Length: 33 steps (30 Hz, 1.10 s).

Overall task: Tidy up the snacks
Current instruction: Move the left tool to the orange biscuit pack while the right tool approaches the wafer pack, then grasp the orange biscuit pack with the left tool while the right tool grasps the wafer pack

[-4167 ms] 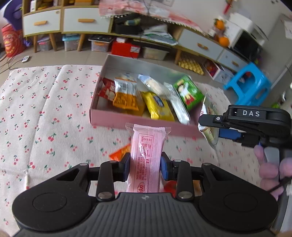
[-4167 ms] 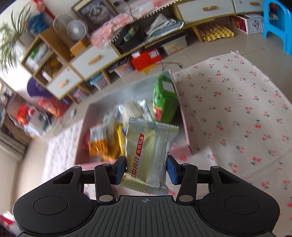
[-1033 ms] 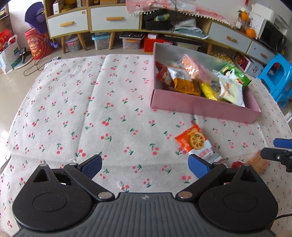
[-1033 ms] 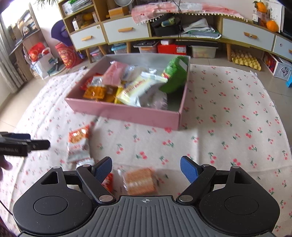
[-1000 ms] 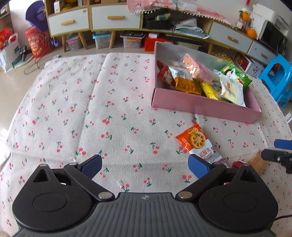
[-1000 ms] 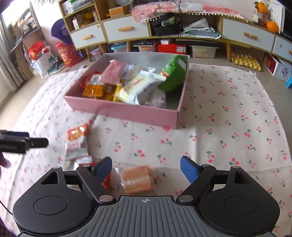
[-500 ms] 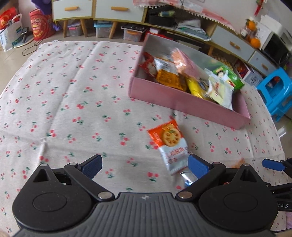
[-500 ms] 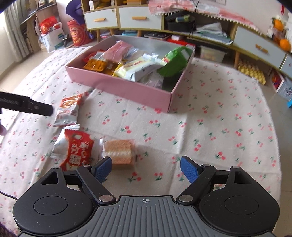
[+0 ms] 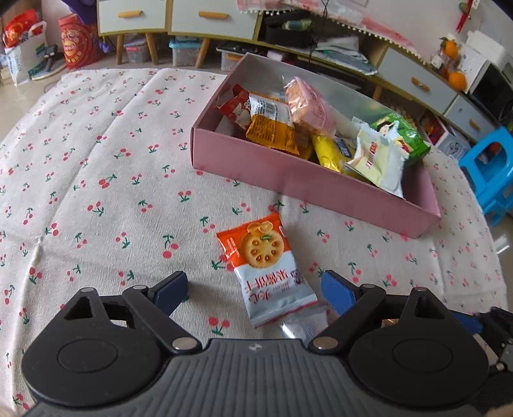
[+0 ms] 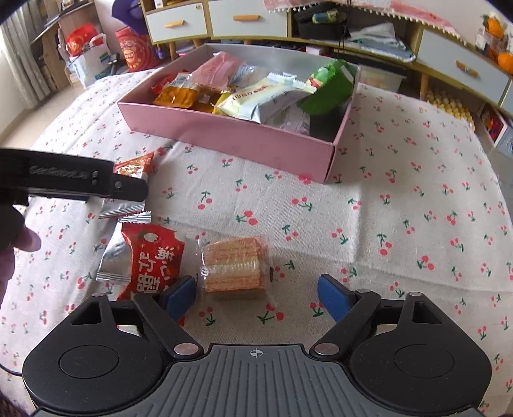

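Observation:
A pink box (image 9: 307,179) holds several snack packets; it also shows in the right wrist view (image 10: 231,134). My left gripper (image 9: 255,293) is open low over the cloth, with an orange-and-silver biscuit packet (image 9: 266,266) lying between its fingers. My right gripper (image 10: 256,296) is open, with a clear-wrapped wafer pack (image 10: 235,268) lying between its fingers, nearer the left one. A red packet (image 10: 150,259) lies left of the wafer. The left gripper's body (image 10: 64,179) shows in the right wrist view over the biscuit packet (image 10: 133,168).
A cherry-print cloth (image 9: 96,166) covers the table. Low cabinets with drawers (image 9: 179,16) and storage bins stand behind it. A blue stool (image 9: 490,166) is at the far right.
Both grippers, earlier shut on packets over the box, are now open and empty. Over the last second both came down closer to the loose packets on the cloth.

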Each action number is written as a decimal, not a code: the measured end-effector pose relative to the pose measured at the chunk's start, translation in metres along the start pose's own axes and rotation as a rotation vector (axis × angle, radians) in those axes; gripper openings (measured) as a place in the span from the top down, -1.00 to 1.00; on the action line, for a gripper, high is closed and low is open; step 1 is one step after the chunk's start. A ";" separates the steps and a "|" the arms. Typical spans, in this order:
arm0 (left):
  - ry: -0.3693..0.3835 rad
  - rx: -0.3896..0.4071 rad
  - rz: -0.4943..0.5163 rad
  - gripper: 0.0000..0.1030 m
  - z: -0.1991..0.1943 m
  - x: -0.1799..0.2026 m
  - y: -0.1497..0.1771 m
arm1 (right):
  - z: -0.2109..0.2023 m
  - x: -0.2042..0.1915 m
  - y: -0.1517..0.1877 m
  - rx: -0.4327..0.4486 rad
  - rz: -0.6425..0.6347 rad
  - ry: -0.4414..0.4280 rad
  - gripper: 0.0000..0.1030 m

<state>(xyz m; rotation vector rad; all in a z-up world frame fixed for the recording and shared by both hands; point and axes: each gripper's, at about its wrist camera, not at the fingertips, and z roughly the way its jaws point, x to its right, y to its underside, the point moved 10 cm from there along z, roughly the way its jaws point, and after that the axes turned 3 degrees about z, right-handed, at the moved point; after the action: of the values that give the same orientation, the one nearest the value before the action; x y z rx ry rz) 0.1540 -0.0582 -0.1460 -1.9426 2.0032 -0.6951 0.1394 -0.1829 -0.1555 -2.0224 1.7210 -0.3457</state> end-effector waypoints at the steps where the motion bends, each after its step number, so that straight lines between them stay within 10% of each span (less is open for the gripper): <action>1: -0.013 0.007 0.003 -0.72 0.001 0.001 -0.001 | 0.001 0.000 0.000 0.001 -0.008 0.007 -0.68; 9: -0.104 0.004 0.211 -0.54 0.003 0.005 0.004 | 0.003 0.003 -0.003 0.010 -0.017 0.034 -0.69; 19: -0.009 -0.018 0.306 -0.21 -0.012 -0.023 0.007 | 0.002 0.040 -0.008 0.031 0.096 0.102 -0.69; 33: 0.085 0.101 0.477 -0.71 -0.006 -0.009 0.005 | 0.003 0.023 -0.005 0.031 0.051 0.078 -0.69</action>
<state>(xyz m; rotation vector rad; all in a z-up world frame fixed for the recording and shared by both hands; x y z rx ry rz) 0.1470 -0.0481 -0.1446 -1.3192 2.3082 -0.7415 0.1492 -0.2043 -0.1575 -1.9638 1.7990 -0.4370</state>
